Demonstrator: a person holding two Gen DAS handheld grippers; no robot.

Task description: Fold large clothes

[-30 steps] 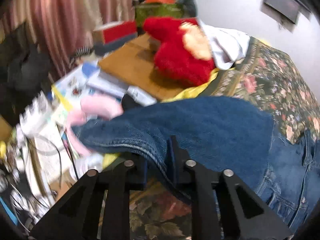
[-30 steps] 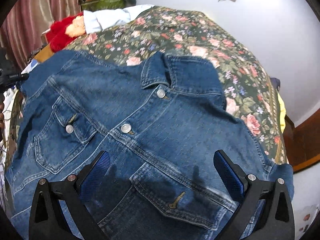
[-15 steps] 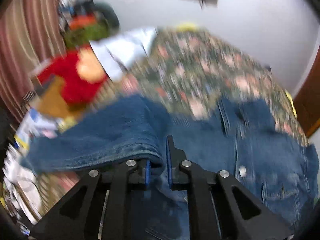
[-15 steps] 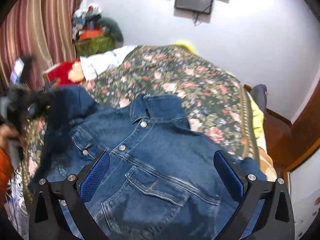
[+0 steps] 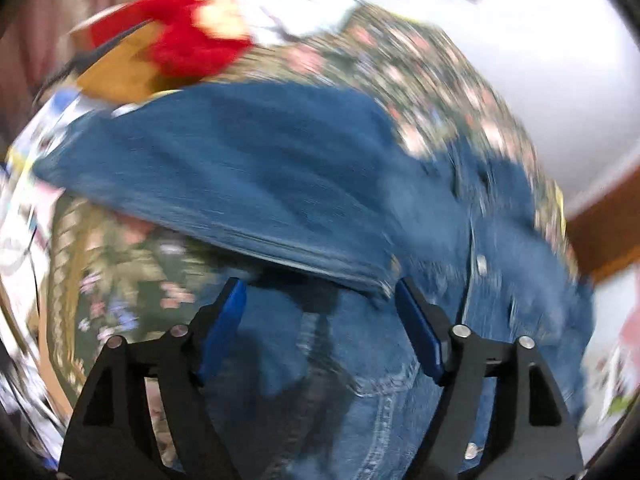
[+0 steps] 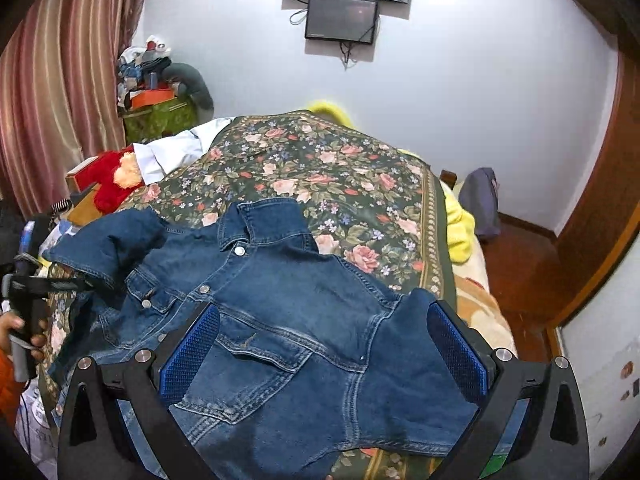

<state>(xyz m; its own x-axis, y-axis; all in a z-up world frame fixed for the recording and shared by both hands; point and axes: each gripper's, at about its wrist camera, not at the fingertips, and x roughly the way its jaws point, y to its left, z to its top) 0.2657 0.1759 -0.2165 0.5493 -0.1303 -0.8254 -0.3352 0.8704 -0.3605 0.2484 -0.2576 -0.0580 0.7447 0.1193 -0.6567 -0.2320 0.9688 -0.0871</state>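
Note:
A blue denim jacket (image 6: 280, 304) lies front up on a floral bedspread (image 6: 340, 172), collar toward the far wall. Its left sleeve (image 6: 108, 244) is folded in over the chest; it also shows, blurred, in the left wrist view (image 5: 248, 176). My left gripper (image 5: 320, 320) is open and empty, just below the sleeve's cuff edge; it also shows at the left edge of the right wrist view (image 6: 24, 284). My right gripper (image 6: 324, 352) is open and empty above the jacket's lower front and right sleeve (image 6: 416, 368).
A red plush toy (image 6: 112, 184) and white cloth (image 6: 176, 148) lie at the bed's left side beside a wooden board (image 5: 120, 68). A yellow blanket (image 6: 460, 228) hangs at the right edge. Curtains (image 6: 60, 80) stand left; a screen (image 6: 340, 18) is on the far wall.
My left gripper has carried the left sleeve inward over the jacket and let it go; its jaws went from shut to open. My right gripper has drawn back and up, still open.

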